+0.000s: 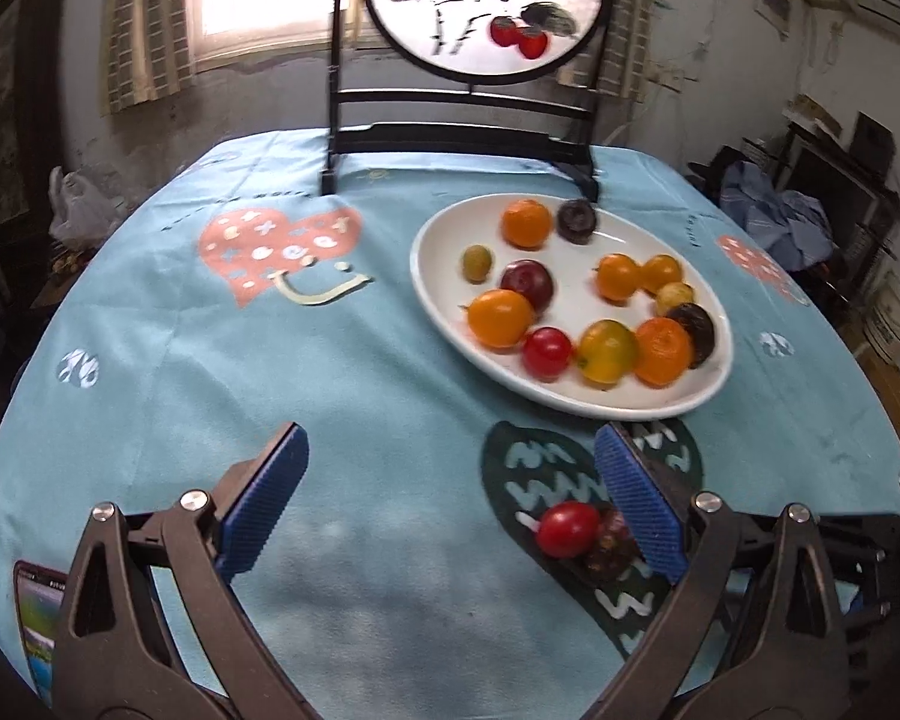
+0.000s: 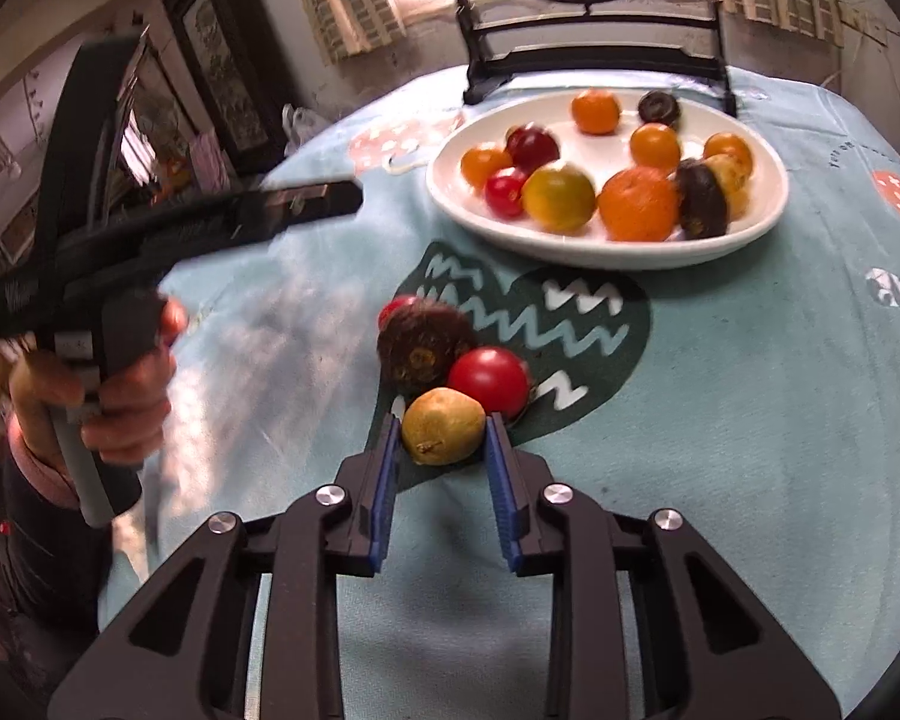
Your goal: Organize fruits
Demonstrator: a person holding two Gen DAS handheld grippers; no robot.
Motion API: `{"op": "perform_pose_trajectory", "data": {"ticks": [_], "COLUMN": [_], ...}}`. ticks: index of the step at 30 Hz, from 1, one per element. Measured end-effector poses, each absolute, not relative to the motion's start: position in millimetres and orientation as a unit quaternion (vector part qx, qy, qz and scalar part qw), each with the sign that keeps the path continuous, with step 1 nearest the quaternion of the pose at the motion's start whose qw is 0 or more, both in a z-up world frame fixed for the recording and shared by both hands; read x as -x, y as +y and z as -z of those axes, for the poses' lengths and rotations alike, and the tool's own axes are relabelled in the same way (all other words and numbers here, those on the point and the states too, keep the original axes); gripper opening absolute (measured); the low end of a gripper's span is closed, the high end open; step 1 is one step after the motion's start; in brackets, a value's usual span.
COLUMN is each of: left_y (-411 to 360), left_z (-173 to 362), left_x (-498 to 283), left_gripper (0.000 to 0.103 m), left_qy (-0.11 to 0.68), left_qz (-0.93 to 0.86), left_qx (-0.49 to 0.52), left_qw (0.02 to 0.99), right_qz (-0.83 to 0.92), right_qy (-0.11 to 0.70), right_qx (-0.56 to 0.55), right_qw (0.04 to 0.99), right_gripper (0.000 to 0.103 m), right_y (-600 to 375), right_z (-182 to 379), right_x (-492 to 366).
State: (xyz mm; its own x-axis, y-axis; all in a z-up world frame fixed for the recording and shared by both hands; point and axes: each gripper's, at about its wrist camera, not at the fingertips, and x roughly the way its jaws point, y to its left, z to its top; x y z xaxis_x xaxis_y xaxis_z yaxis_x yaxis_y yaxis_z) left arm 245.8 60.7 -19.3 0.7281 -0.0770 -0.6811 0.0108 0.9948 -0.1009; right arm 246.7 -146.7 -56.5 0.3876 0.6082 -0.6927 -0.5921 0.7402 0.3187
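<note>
Clearly, your right gripper [image 2: 443, 429] was clamped on a small yellow fruit [image 2: 443, 426], its blue pads [image 2: 385, 483] pressed to either side of it, low over the blue cloth [image 2: 750, 390]. Just beyond the fruit, touching it, lay a red tomato [image 2: 489, 380], and left of that a dark brown fruit [image 2: 425, 346], with a second red tomato [image 2: 395, 309] peeking out behind it. All sat on the dark green print of the cloth.

Your left gripper [image 1: 450, 492] hung with its fingers spread wide, gripping nothing, above bare cloth; the tomato [image 1: 568, 528] and the dark fruit [image 1: 615, 543] lay just inside its right finger. From the right camera you could see your left hand [image 2: 99, 396] around that gripper's handle at the left.

Farther off stood the white plate [image 2: 750, 222], holding oranges, red and yellow tomatoes, a plum and dark fruits. Behind it stood a round painted screen [image 1: 486, 6] on a black stand. A phone [image 1: 39, 624] lay at the near left edge.
</note>
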Motion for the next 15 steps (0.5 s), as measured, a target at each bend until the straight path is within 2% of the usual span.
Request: {"op": "perform_pose_trajectory", "data": {"ticks": [2, 5, 7, 10, 15], "left_y": [44, 17, 5, 0, 1], "left_z": [17, 19, 25, 38, 49], "left_x": [-238, -225, -220, -224, -232], "left_gripper": [0.096, 0.086, 0.069, 0.051, 0.045], "left_qy": [0.359, 0.352, 0.354, 0.377, 0.396], "left_qz": [0.081, 0.139, 0.156, 0.163, 0.159], "left_qx": [0.014, -0.045, -0.073, -0.08, -0.077], "left_qw": [0.93, 0.925, 0.919, 0.908, 0.901], "right_qz": [-0.352, -0.336, -0.331, -0.331, -0.334], "right_qy": [0.419, 0.42, 0.42, 0.419, 0.419], "right_qx": [-0.034, -0.059, -0.066, -0.065, -0.058], "right_qw": [0.836, 0.841, 0.842, 0.843, 0.842], "right_gripper": [0.029, 0.029, 0.029, 0.029, 0.029], "right_y": [-159, -172, -176, -178, -176], "right_z": [54, 53, 52, 52, 52], "right_x": [-251, -257, -258, -256, -254]}}
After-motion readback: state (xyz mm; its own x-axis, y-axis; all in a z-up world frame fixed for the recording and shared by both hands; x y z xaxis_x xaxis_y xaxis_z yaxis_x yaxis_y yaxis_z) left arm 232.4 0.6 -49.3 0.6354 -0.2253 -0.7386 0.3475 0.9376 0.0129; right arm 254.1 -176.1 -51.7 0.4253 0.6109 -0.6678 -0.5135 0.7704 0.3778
